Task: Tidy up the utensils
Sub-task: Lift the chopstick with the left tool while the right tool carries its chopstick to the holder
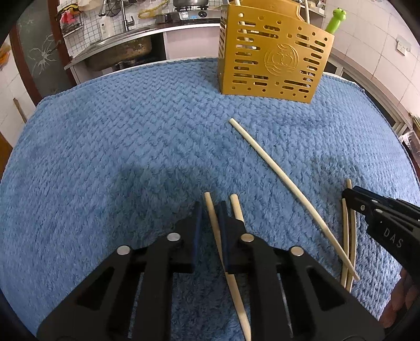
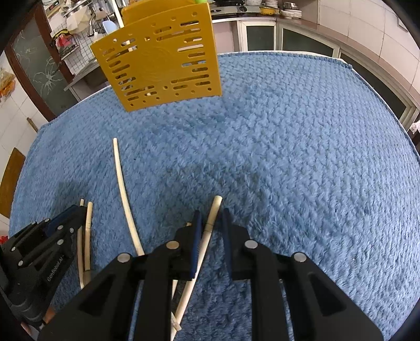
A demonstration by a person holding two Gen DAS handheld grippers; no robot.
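Several pale wooden chopsticks lie on a blue towel [image 1: 105,147]. My left gripper [image 1: 210,209] is open, low over the towel, with one chopstick [image 1: 214,223] lying between its fingers and another [image 1: 236,207] just right of them. My right gripper [image 2: 212,217] is open, with a chopstick [image 2: 207,233] between its fingers. A long chopstick [image 1: 275,173] lies loose between the two grippers; it also shows in the right wrist view [image 2: 123,188]. A yellow perforated utensil holder [image 1: 273,52] stands at the far side, with chopsticks and a green-handled utensil [image 1: 336,19] in it.
The towel [image 2: 288,147] covers the whole table. Behind it are a sink [image 1: 118,49], a stove and counter with cabinets [image 2: 262,34]. The right gripper's body [image 1: 380,217] sits at the right of the left view, over two more chopsticks [image 1: 349,236].
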